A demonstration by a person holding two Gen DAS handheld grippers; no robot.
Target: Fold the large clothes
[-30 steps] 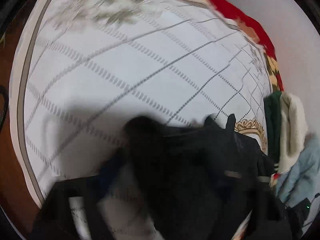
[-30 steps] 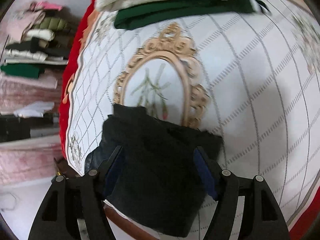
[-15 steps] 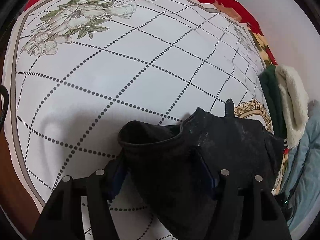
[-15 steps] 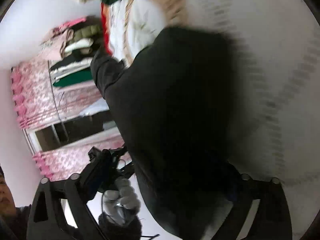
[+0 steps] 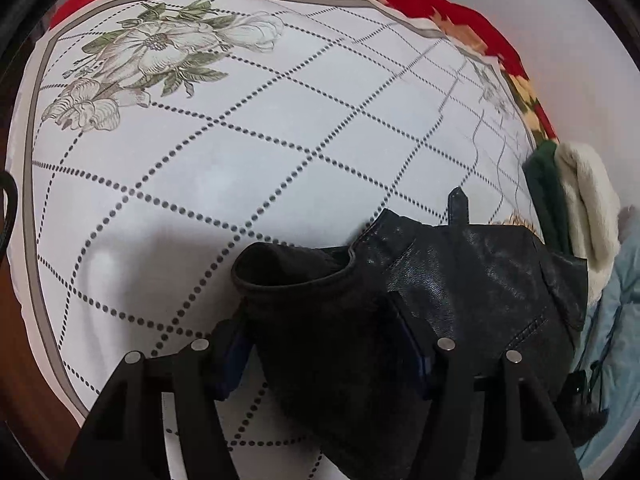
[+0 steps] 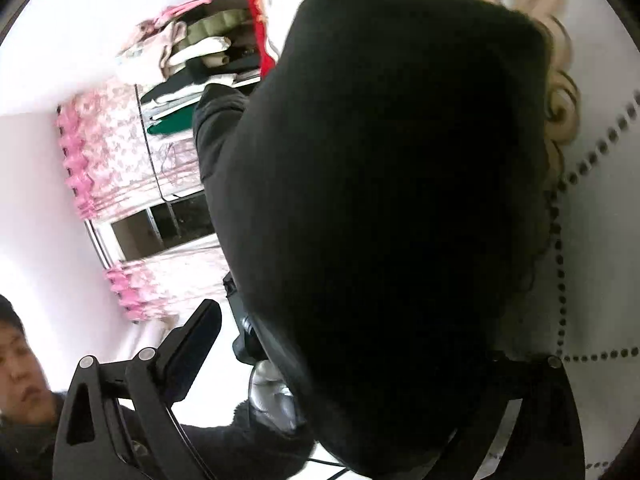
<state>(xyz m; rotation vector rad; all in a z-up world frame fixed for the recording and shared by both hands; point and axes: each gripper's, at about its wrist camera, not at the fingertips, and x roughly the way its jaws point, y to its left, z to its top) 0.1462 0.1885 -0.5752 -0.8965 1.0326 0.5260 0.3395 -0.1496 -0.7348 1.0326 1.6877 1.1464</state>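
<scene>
Your left claw [image 5: 326,336] pinches a fold of the black jacket [image 5: 460,288], which lies bunched on the white dotted-grid cloth [image 5: 240,152] at its near edge. A green and cream pile [image 5: 568,200] sits just beyond it. Your right claw [image 6: 340,344] is buried in the same dark fabric; whether it is pressed together cannot be told.

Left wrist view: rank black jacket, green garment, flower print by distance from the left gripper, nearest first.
1. Black jacket, between the left gripper fingers.
2. Green garment, far right, past the jacket.
3. Flower print, top left, far side of the cloth.
</scene>
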